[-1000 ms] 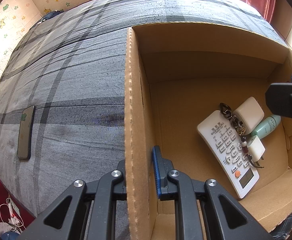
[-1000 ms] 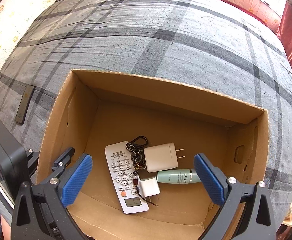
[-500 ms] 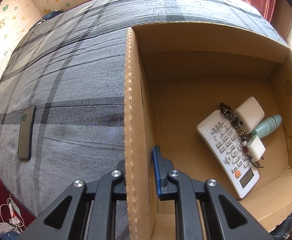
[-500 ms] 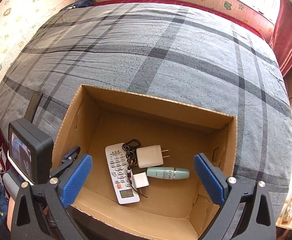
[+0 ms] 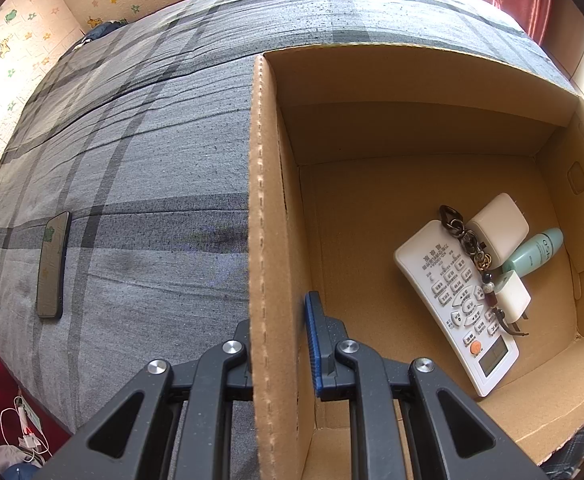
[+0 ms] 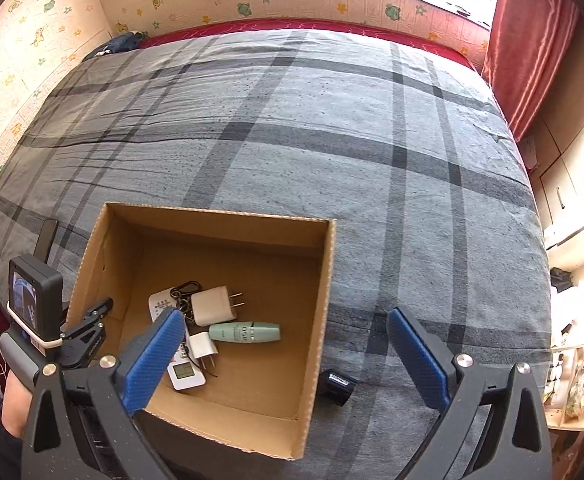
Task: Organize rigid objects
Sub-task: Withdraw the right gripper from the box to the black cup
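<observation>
Clamping the open corrugated cardboard box (image 5: 260, 240) by its side wall, your left gripper (image 5: 280, 344) anchors it; your right gripper (image 6: 280, 344) gapes empty above the smooth black cylindrical cap (image 6: 337, 387) beside the box on the grey plaid bedsheet (image 6: 292, 128).

left wrist: close, steeply down | right wrist: higher | shared: cardboard box (image 5: 260, 200) (image 6: 324, 300)

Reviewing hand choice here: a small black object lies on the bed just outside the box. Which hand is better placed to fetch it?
Right. The right gripper is open and empty, with the small black object just ahead. The left gripper is clamped on the cardboard box wall.
</observation>
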A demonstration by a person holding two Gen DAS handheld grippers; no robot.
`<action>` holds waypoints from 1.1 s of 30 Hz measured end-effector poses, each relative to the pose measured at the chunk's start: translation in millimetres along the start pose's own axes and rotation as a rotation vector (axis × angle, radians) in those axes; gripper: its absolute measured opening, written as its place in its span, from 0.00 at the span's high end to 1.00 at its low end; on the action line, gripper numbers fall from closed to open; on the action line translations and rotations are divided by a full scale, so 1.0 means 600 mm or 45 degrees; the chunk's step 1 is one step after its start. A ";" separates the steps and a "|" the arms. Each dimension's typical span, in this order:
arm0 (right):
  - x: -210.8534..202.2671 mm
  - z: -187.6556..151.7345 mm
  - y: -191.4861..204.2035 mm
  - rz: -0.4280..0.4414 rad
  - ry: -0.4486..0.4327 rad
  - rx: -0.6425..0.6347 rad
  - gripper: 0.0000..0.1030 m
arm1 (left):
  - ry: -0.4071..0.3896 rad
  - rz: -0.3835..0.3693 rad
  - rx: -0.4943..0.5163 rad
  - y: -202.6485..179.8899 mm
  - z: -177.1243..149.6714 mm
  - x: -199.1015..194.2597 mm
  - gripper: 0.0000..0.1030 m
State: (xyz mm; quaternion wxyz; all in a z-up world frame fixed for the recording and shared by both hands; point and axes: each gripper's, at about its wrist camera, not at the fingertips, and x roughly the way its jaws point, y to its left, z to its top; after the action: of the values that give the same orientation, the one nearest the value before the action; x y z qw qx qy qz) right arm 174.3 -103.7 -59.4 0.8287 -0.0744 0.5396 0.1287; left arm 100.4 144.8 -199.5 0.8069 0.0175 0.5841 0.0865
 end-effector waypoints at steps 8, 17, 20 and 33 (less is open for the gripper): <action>0.003 -0.030 -0.078 -0.048 0.003 0.072 0.00 | 0.000 0.000 0.001 0.000 0.000 0.000 0.84; 0.038 -0.079 -0.134 -0.078 0.044 0.100 0.00 | 0.000 0.002 0.003 0.000 0.000 0.001 0.84; 0.056 -0.098 -0.148 -0.076 0.056 0.093 0.00 | 0.000 0.005 0.006 0.000 0.000 0.001 0.84; 0.111 -0.142 -0.160 0.012 0.084 -0.166 0.00 | 0.004 0.013 0.003 -0.004 0.001 -0.002 0.84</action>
State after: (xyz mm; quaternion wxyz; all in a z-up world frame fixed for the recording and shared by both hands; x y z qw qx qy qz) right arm 153.3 -208.7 -156.5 0.8032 -0.1298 0.5575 0.1650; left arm 100.9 142.2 -198.3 0.8055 0.0214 0.5854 0.0898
